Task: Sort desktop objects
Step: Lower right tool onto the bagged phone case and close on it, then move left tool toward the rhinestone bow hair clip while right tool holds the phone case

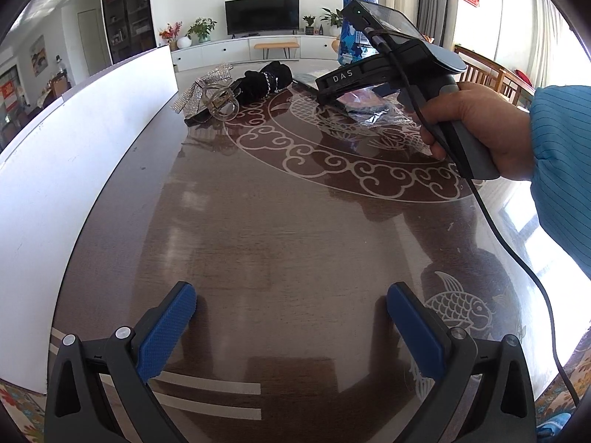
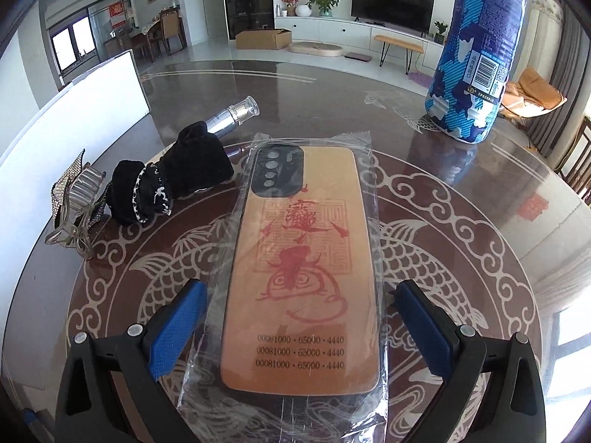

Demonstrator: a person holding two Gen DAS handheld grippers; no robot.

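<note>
One phone case [image 2: 301, 269] sealed in a clear plastic bag [image 2: 221, 336] lies flat on the desk [image 2: 461, 192], on the middle of its fish-and-cloud pattern. The right gripper [image 2: 297, 326] straddles the bag's near end, jaws wide; the blue pads [image 2: 177, 326] stand either side of the case and are not seen to press on it. The left gripper [image 1: 291, 326] hovers over bare desk [image 1: 280, 221] with jaws wide and nothing between them. In the left wrist view a hand [image 1: 476, 122] in a blue sleeve [image 1: 561, 170] holds the right gripper's handle over the bag. Left of the case lie one black cloth bundle [image 2: 173, 181] with a beaded strand around it, one clear hair clip [image 2: 79, 206] with a rhinestone bow touching the bundle, and one silver pump bottle [image 2: 232, 116] lying on its side just behind the bundle. One blue-and-white wrapped pack [image 2: 476, 55] stands upright on the far right of the desk, well apart from the case. One white board [image 2: 74, 110] stands along the desk's left edge.
</note>
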